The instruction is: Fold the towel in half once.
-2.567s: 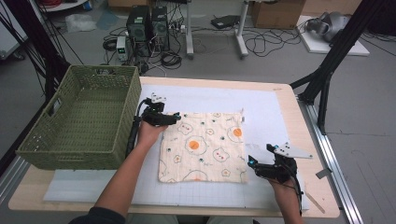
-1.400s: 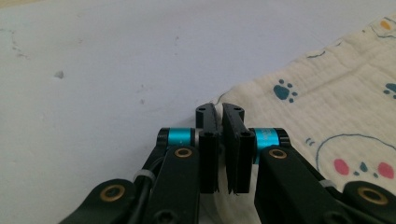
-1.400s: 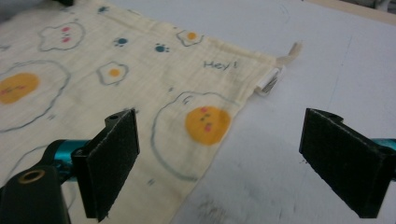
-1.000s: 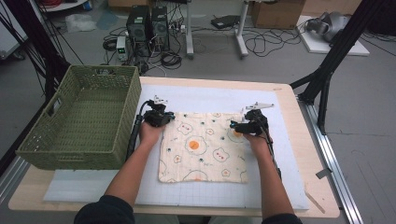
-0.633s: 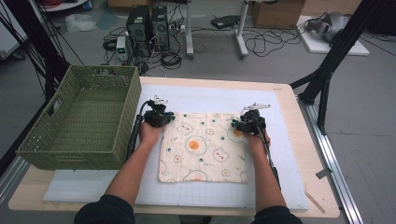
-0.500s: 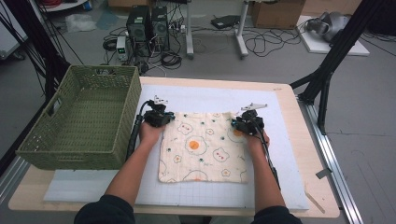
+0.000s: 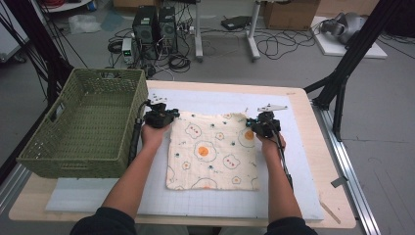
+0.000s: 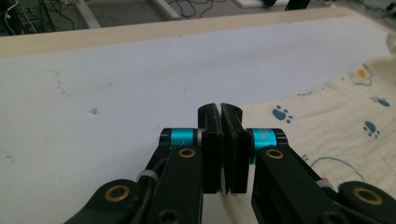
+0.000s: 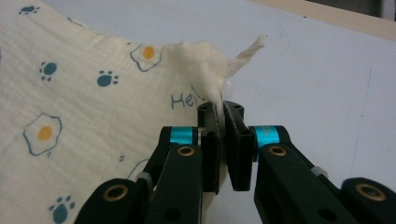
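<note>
A cream cloth (image 7: 210, 152) printed with fried eggs and paw marks lies flat on the white mat (image 7: 293, 147). My left gripper (image 7: 169, 117) is at the cloth's far left corner. In the left gripper view its jaws (image 8: 220, 109) are shut, with the cloth's edge (image 8: 336, 116) running in between them. My right gripper (image 7: 253, 125) is at the far right corner. Its jaws (image 9: 220, 109) have just been closing and now pinch a bunched fold of the cloth (image 9: 205, 60), with a frayed tag sticking up beside it.
A green woven basket (image 7: 63, 161) stands on the table's left side, close to my left forearm. The wooden table edge (image 7: 333, 215) runs along the right and front. Cables, computer cases and stand legs lie on the floor beyond the table.
My right gripper came from the table's near right to the cloth's far right corner, where the cloth is now bunched. The left gripper stayed at the far left corner, lifting slightly.
</note>
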`<state>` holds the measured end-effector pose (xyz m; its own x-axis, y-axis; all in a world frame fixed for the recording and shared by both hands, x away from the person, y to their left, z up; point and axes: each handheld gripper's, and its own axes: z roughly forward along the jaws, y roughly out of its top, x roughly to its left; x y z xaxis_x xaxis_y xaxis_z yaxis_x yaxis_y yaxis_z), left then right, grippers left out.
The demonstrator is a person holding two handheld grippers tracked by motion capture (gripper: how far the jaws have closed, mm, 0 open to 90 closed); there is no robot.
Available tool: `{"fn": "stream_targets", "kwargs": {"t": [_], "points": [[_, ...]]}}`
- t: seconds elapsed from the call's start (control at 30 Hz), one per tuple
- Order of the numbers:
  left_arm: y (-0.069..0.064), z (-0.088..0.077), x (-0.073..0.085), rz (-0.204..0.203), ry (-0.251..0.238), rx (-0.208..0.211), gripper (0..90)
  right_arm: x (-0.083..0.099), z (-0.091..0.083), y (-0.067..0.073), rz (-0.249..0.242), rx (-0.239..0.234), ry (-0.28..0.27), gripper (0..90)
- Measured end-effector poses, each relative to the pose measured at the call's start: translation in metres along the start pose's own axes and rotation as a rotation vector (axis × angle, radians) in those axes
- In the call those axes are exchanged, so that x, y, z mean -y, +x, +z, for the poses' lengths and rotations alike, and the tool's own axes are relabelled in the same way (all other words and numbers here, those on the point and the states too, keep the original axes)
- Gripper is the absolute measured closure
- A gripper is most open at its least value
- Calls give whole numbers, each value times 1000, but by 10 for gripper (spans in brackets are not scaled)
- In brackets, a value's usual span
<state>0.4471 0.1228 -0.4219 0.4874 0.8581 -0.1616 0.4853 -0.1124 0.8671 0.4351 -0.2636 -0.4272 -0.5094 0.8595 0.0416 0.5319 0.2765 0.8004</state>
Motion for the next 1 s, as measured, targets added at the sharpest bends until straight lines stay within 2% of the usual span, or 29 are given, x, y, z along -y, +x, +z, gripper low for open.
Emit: {"fn": "stream_targets", "kwargs": {"t": [0.07,0.17,0.37,0.53,0.83,1.0], "points": [[-1,-3,0,10,15,12,865,-1,-3,3,-6,-9,-4,858],[-5,-10,-4,11,-2,31,865,-3,-9,8,-37,-13,-18,858],[-16,-28,-10,44,-34,54,865,2,-24,10,-32,-34,-40,858],[-18,-41,-2,45,-51,72,865,7,-36,13,-42,-52,-48,857],[-21,-59,15,35,-70,112,865,6,-55,28,-124,-72,-35,854],[-30,-67,22,76,-55,135,865,11,-61,32,-142,-62,-41,853]]}}
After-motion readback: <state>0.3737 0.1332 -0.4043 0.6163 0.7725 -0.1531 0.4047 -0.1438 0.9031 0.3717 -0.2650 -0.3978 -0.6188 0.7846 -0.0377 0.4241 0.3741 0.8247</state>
